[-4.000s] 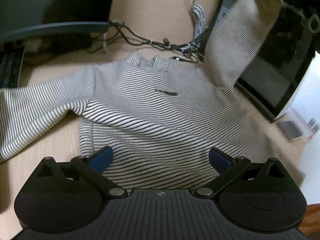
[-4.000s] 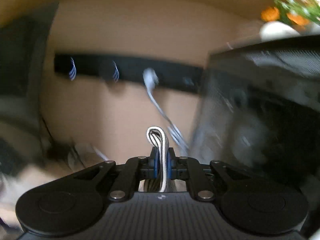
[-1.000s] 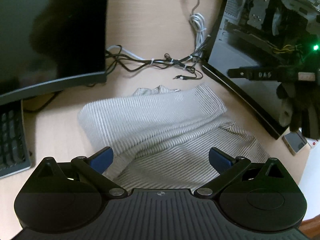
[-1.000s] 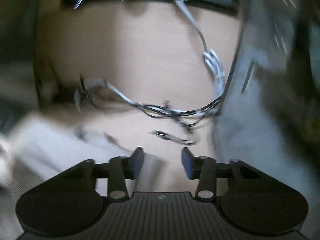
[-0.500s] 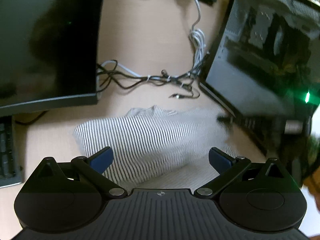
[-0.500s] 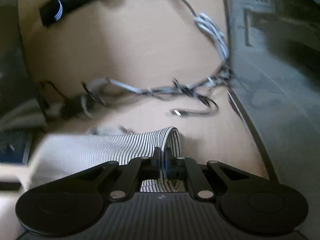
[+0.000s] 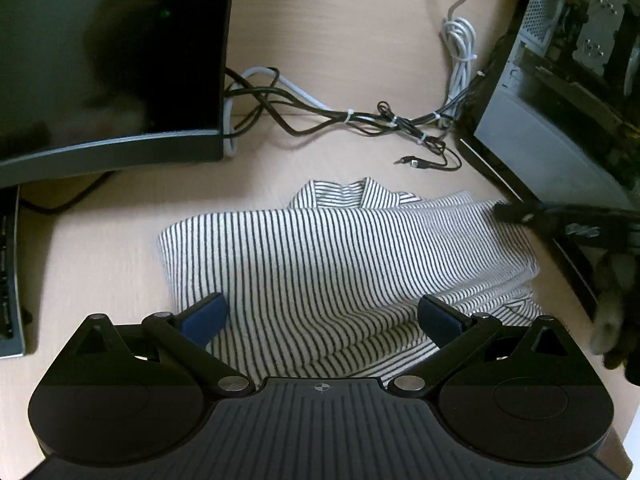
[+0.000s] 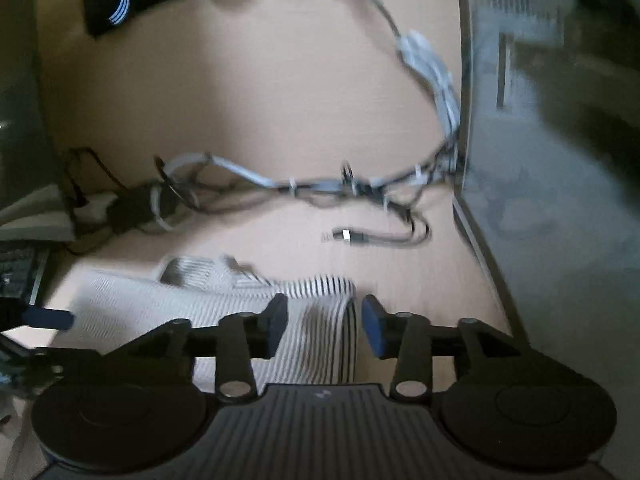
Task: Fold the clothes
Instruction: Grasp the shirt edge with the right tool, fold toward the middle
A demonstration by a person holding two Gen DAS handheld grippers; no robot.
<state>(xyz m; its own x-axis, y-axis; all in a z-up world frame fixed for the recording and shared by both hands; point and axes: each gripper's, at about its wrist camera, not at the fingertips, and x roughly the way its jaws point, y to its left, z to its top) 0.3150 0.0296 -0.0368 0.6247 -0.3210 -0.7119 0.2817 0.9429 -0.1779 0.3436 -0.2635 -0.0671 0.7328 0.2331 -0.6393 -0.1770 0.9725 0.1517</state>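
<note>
Striped sweater (image 7: 320, 264) lengthwise across desk (image 7: 340, 32), collar toward cables (image 7: 344, 118)

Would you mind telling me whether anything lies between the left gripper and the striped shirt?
Nothing visible does. The left gripper hangs open right over the striped shirt; the cables and monitor lie beyond the shirt, clear of the path.
</note>
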